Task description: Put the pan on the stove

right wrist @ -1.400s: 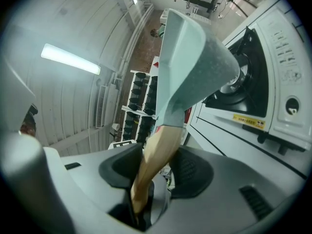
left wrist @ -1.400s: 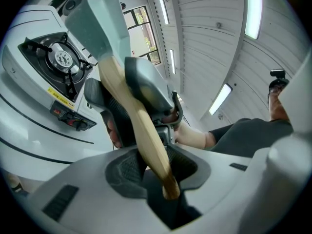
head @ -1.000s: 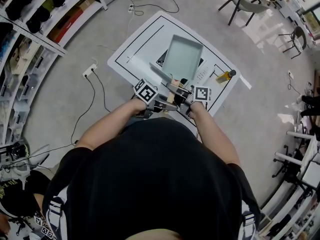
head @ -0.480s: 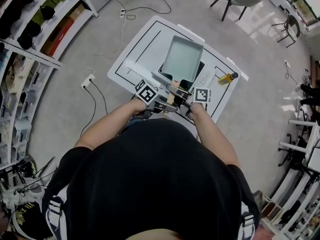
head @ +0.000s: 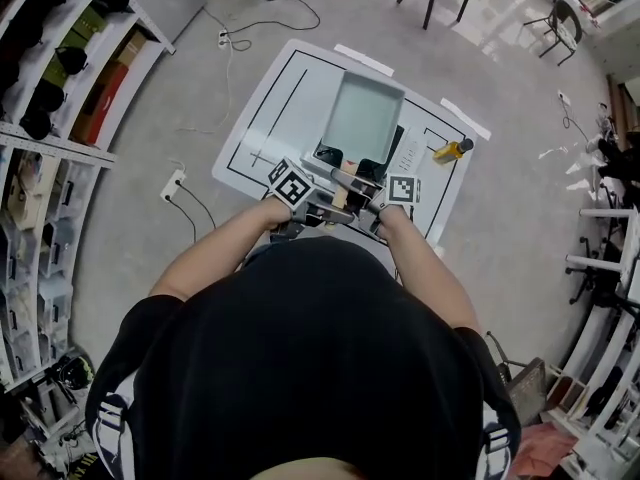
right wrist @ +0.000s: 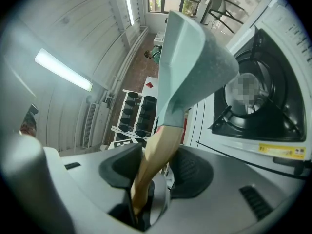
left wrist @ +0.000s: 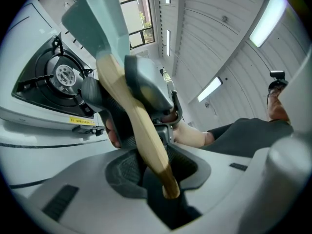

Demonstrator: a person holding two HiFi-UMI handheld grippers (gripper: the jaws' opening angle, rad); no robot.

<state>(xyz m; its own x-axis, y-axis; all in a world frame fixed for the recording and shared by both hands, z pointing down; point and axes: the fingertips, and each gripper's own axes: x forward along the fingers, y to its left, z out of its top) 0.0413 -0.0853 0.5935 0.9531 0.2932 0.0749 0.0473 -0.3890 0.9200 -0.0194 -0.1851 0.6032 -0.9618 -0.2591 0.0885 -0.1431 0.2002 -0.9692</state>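
White table [head: 290, 118], black-lined, carries a black gas stove [head: 328, 155] near its middle. The rectangular pale-green pan [head: 362, 118] hangs above the stove, leaving more of the near burners uncovered than a second ago. The left gripper [left wrist: 153, 165] and right gripper [right wrist: 151, 174] both clamp its smooth wooden handle [left wrist: 141, 130]. Only the gripper views show the burner grates.

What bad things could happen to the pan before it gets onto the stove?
1. The left gripper and the right gripper clamp only the wooden handle, and the whole pan sticks out beyond them, so it might sag or twist in the grip.
2. The pan hangs over the stove. If it is lowered off-centre, it could bump the burner and sit crooked.
3. The yellow bottle sits close beside the stove, so a sideways swing might hit it.
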